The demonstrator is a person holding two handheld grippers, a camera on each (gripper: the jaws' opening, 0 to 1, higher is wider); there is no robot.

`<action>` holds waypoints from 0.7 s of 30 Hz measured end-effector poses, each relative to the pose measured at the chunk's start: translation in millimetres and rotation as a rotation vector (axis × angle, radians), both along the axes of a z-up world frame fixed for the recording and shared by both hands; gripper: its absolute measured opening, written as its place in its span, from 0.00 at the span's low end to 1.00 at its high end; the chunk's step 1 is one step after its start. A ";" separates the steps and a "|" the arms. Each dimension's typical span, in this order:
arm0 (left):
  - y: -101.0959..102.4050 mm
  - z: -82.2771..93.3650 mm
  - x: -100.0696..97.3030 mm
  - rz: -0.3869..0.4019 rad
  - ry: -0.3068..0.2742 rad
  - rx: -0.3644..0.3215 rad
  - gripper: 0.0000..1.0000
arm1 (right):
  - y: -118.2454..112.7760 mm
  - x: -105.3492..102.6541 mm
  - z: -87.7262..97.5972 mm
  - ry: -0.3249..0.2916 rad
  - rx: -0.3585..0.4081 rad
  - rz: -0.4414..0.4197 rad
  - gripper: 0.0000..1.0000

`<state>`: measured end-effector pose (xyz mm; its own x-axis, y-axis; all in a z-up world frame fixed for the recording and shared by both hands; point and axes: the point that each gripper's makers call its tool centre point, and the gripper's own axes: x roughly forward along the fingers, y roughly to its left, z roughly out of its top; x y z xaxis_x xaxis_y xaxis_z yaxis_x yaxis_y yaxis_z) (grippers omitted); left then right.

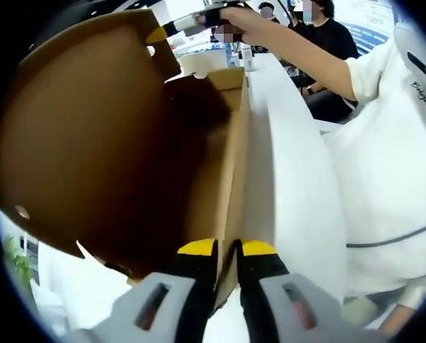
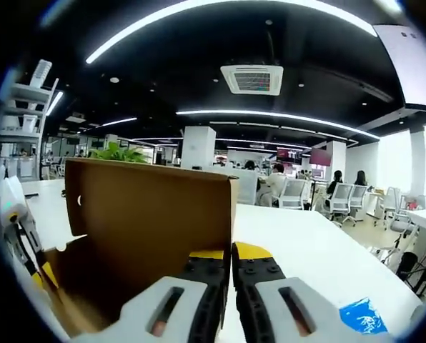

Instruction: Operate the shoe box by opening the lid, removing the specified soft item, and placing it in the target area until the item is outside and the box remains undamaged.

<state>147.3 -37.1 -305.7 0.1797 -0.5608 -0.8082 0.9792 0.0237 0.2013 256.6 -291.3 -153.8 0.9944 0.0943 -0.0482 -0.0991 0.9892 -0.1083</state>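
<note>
Left gripper (image 1: 227,251): in the left gripper view its yellow-tipped jaws are pinched onto the near wall of the shoe box (image 1: 227,179), the cardboard edge caught between them.
Shoe box, left gripper view: brown cardboard, its lid (image 1: 84,128) swung up and open at the left; the inside is dark and I cannot make out any contents.
Right gripper, left gripper view (image 1: 171,27): at the top, held in a person's hand (image 1: 234,18), its tip at the raised lid's upper edge.
White table (image 1: 299,186): the box sits on it; a person in white (image 1: 392,164) stands just beside.
Right gripper, right gripper view: jaws nipped onto the lid's upper right edge.
Left gripper, right gripper view: at the left edge, low against the box.
Blue scrap (image 2: 363,314): lying on the table, lower right.
</note>
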 end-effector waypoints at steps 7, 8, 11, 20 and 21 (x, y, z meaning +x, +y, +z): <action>-3.4 0.3 5.8 0.016 -0.021 -0.007 0.12 | 1.7 -1.2 -2.9 -0.010 0.002 -0.008 0.00; -2.9 0.3 5.1 0.010 -0.027 -0.013 0.12 | 1.3 -2.1 -3.1 -0.011 0.003 -0.007 0.00; -5.8 3.1 3.8 -0.020 -0.062 -0.060 0.12 | 1.5 -5.3 -2.5 -0.014 0.013 -0.004 0.00; -10.0 11.5 4.1 -0.039 -0.105 -0.193 0.15 | 1.9 -5.0 -3.6 -0.016 -0.013 -0.007 0.00; -11.0 13.9 6.9 -0.015 -0.108 -0.218 0.16 | 2.4 -5.3 -3.8 -0.017 -0.010 -0.006 0.00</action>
